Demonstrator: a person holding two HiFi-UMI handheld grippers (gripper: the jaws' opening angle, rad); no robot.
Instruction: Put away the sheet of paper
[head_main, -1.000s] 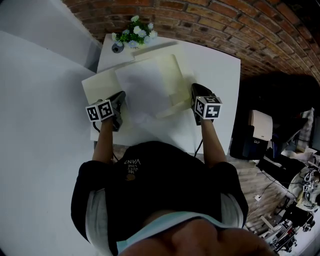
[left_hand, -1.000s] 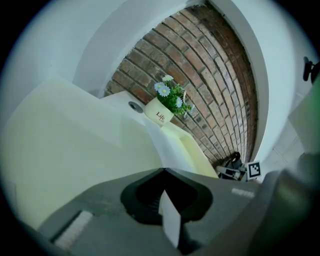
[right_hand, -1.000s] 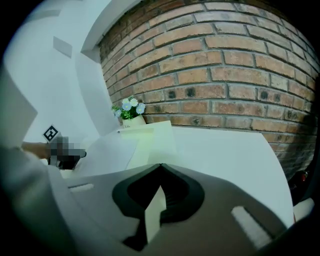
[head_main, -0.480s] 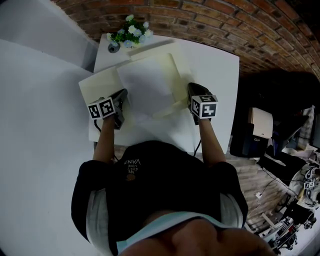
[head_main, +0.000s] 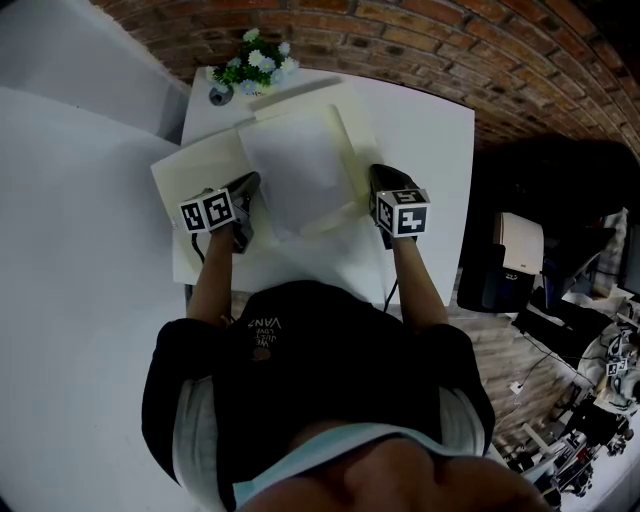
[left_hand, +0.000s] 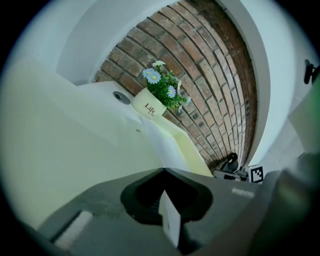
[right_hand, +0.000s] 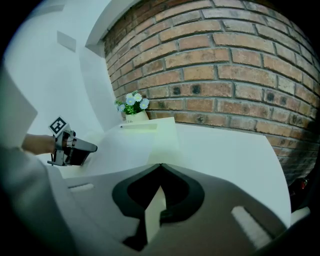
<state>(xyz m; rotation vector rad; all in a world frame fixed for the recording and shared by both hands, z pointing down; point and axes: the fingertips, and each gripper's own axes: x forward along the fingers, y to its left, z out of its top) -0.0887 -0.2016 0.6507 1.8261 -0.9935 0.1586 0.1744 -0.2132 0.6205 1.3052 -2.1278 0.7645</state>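
Observation:
A white sheet of paper (head_main: 295, 170) lies across an open pale-yellow folder (head_main: 190, 170) on the white table (head_main: 430, 130). My left gripper (head_main: 246, 192) is at the sheet's near left side and is shut on a thin white edge of the sheet of paper (left_hand: 170, 222), which shows between its jaws (left_hand: 164, 172). My right gripper (head_main: 378, 182) is at the folder's near right corner. It is shut on a cream folder flap (right_hand: 155, 210). That flap (right_hand: 162, 135) runs away from the jaws toward the wall. Each gripper also appears in the other's view: left gripper (right_hand: 75, 147), right gripper (left_hand: 240, 174).
A small pot of white and blue flowers (head_main: 255, 58) stands at the table's far left corner by the brick wall. A white wall closes the left side. On the floor to the right are a white box (head_main: 520, 245) and cluttered equipment with cables.
The left gripper has slid slightly right, toward the sheet, and the two grippers are a little closer together. Both stay shut on their edges.

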